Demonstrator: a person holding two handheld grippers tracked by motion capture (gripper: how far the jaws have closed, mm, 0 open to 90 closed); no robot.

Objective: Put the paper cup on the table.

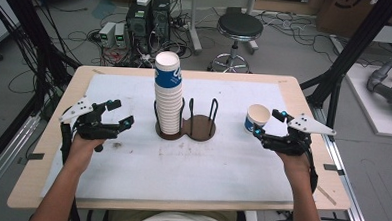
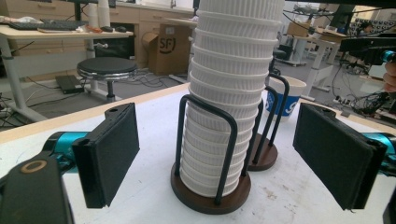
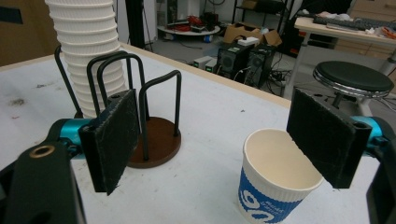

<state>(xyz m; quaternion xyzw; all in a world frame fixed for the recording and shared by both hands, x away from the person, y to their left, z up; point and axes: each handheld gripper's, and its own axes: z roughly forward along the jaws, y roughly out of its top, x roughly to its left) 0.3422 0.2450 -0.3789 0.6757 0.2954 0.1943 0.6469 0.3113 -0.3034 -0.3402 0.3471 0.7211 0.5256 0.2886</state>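
Note:
A tall stack of white ribbed paper cups (image 1: pixel 167 96) with a blue-banded cup on top stands in the left bay of a dark wire holder (image 1: pixel 185 130) at mid-table. The holder's right bay (image 3: pixel 156 140) is empty. A single blue-and-white cup (image 1: pixel 256 118) stands upright on the mat to the right. My right gripper (image 1: pixel 269 122) is open, and the cup (image 3: pixel 275 182) sits between its jaws, nearer the right pad (image 3: pixel 327 135), untouched. My left gripper (image 1: pixel 125 113) is open left of the stack (image 2: pixel 229 93), facing it with nothing held.
A white mat (image 1: pixel 181 165) covers the wooden table (image 1: pixel 42 149). Behind the table are a black stool (image 1: pixel 239 27), computer towers (image 1: pixel 148 18) and floor cables. Black frame posts (image 1: pixel 346 57) rise at the right.

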